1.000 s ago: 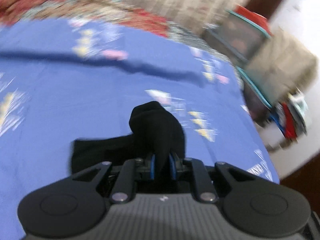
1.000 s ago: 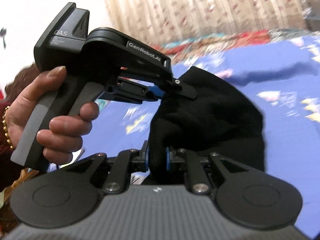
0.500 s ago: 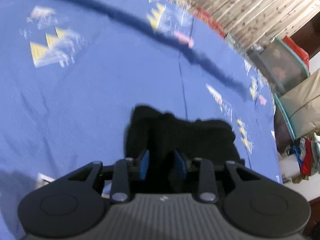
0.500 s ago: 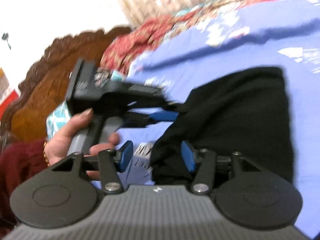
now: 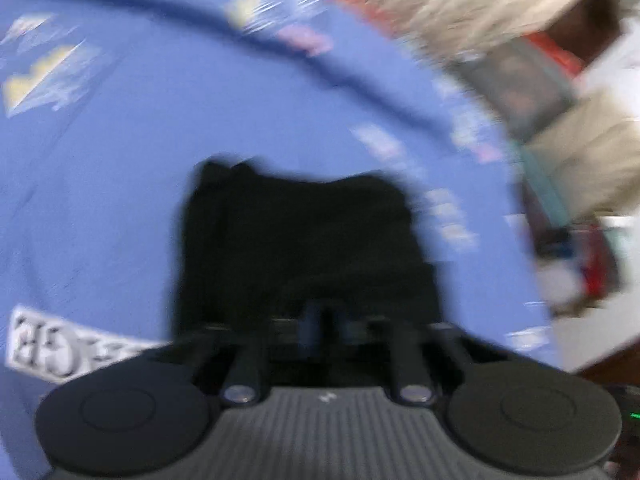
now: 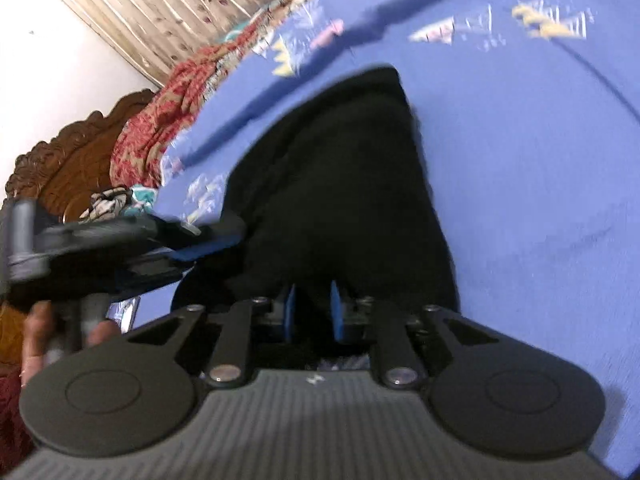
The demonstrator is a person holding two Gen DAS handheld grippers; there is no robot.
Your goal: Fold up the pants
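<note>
1. Pants [image 5: 304, 236] lie as a dark, compact bundle on the blue bedsheet [image 5: 100, 200], directly in front of both of your tongs; the left wrist view is heavily blurred, so the folds cannot be read.
2. Your left tongs [image 5: 325, 326] sit at the near edge of the bundle. Their blue pads look close together with black cloth around them, but the blur is too strong to tell whether they pinch anything.
3. Your right tongs [image 6: 313, 312] have their blue fingers [image 6: 289, 312] set a little apart, with black fabric lying between them; you cannot tell from this view whether the pads press the cloth.
4. In the right wrist view the pants [image 6: 344, 184] stretch away from you as a long dark shape across the bedsheet [image 6: 540, 160].
5. Your left tongs [image 6: 216, 240] also show at the left of that view, reaching the side edge of the pants, with your hand [image 6: 60, 344] on the handle.
6. A red patterned blanket [image 6: 160, 128] and a carved wooden headboard [image 6: 68, 160] lie beyond the sheet, below a curtain [image 6: 180, 4].
</note>
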